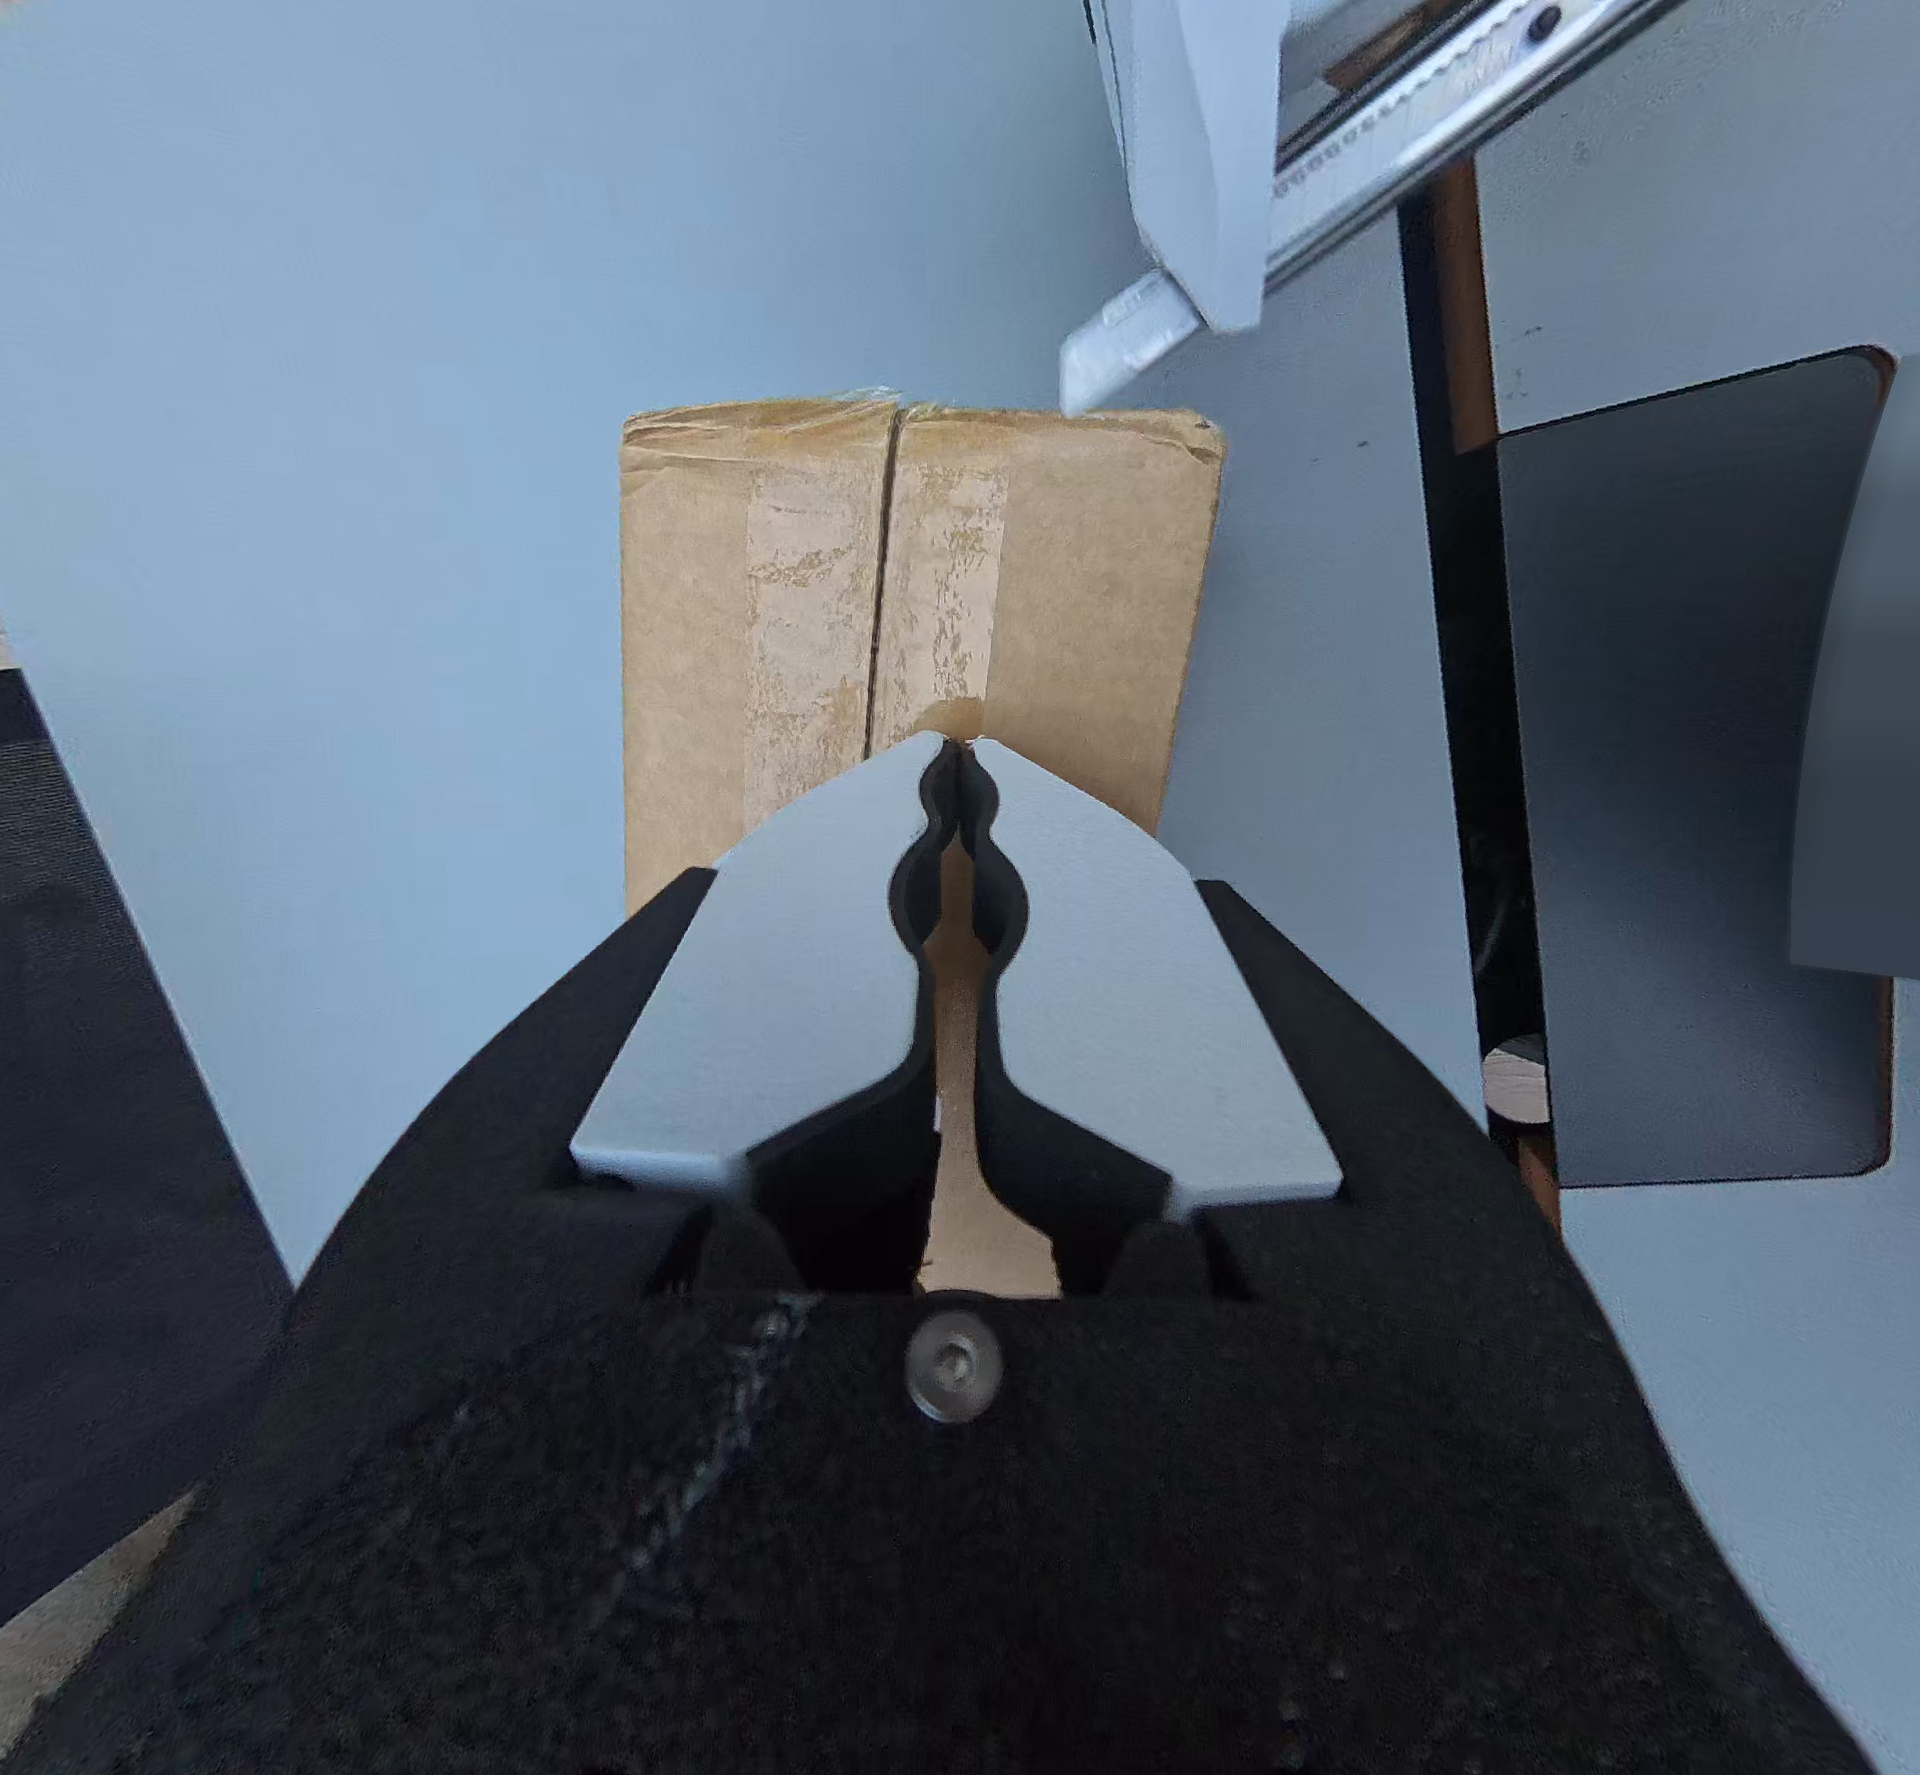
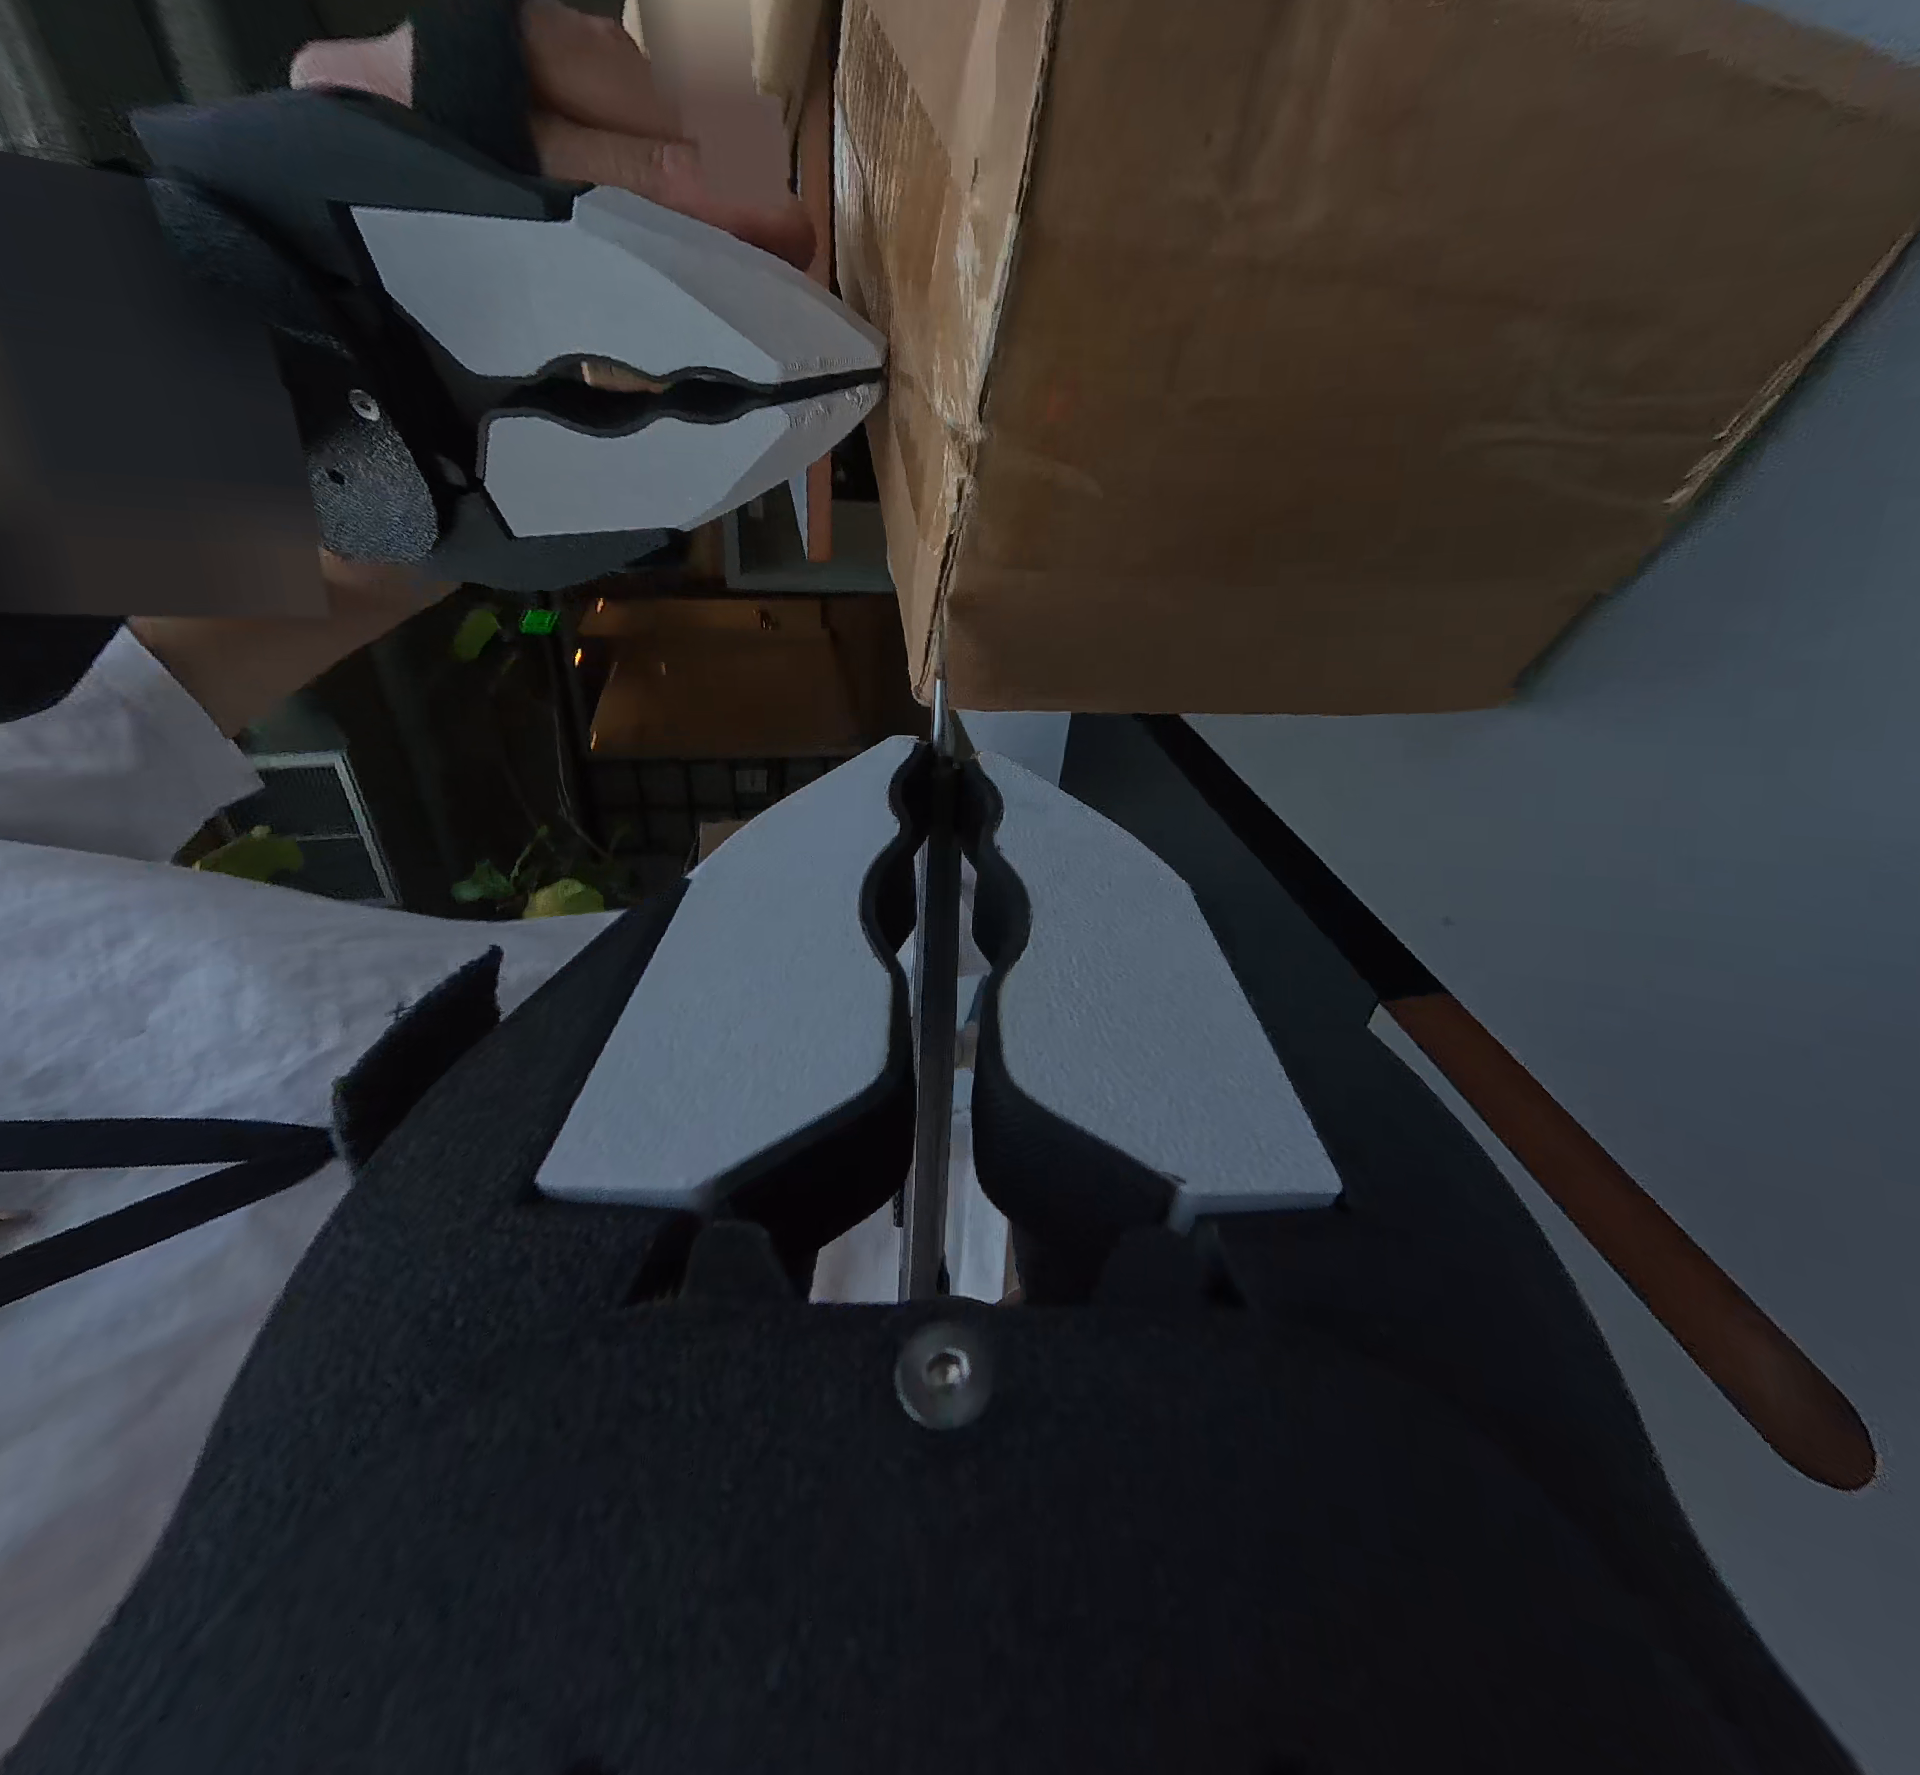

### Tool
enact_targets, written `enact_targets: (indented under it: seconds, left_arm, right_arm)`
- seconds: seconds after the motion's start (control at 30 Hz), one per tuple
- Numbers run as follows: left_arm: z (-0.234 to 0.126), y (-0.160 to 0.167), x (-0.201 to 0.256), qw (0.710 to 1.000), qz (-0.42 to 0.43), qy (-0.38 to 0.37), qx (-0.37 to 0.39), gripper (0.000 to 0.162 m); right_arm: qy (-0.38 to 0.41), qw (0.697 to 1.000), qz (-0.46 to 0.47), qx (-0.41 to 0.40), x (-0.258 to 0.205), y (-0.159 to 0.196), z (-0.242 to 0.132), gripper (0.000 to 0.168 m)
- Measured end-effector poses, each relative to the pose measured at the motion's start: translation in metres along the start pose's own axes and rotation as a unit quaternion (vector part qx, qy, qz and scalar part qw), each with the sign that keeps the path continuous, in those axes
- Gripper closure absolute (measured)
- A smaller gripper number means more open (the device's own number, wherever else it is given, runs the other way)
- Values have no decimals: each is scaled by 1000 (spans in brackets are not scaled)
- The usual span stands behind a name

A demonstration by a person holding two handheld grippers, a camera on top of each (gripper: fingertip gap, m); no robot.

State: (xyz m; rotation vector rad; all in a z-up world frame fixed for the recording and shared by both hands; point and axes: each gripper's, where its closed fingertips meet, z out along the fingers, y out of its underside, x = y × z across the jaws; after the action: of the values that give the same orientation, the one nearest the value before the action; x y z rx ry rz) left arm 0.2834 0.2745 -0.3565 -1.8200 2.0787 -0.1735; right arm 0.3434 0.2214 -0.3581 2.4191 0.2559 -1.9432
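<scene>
Cardboard box [image 1: 914,603] sits on the pale blue-grey bench [image 1: 364,323], centre of the left wrist view, its flap seam and old peeled tape strip running straight up the middle. Left gripper [image 1: 958,746] has its jaws pressed together with nothing between them, tips right on the seam at the near end of the box; in the right wrist view the same gripper [image 2: 878,380] comes in from the left edge and butts its tips against the taped face of the box [image 2: 1351,323]. Right gripper [image 2: 940,754] is clamped on a thin metal blade [image 2: 933,1050] that runs up between the jaws; the tip pokes out just past the fingertips and meets the lower corner of the box, at the edge where two faces join. My read: this is a bracing-plus-cutting pose, so keep the left gripper's push steady and square to the face so the box doesn't slide on the bench, keep the blade in line with the edge and shallow, and keep it clear of the left fingertips. Blade looks slim, so side load could twist it in the grip. Open drawer with metal slide rail [image 1: 1455,94] sits upper right, well apart from the box.
</scene>
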Motion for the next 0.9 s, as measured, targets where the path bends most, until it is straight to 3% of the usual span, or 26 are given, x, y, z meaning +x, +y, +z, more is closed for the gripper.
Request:
enact_targets:
  seconds: [0.1,0.2,0.37,0.5,0.7,0.8,0.9]
  left_arm:
    - [-22,11,-37,999,-23,-35,4,162]
    - [-37,52,-86,996,-78,-30,-22,162]
    - [-4,95,-96,988,-68,126,-60,162]
    - [7,104,-77,979,-44,181,-82,162]
    - [-8,140,-3,963,-13,240,-122,162]
    - [-10,130,39,970,-51,233,-53,162]
    - [-14,97,77,966,-124,225,39,162]
  right_arm:
    - [-27,994,2,104,-11,-18,-25,164]
    - [-34,985,3,172,-22,0,-34,164]
    - [-20,988,47,144,-12,51,31,164]
    - [5,982,58,180,6,24,53,164]
    - [21,973,48,223,7,-17,17,164]
    - [56,980,19,189,12,-55,15,164]
    - [85,986,-13,141,11,-98,32,164]
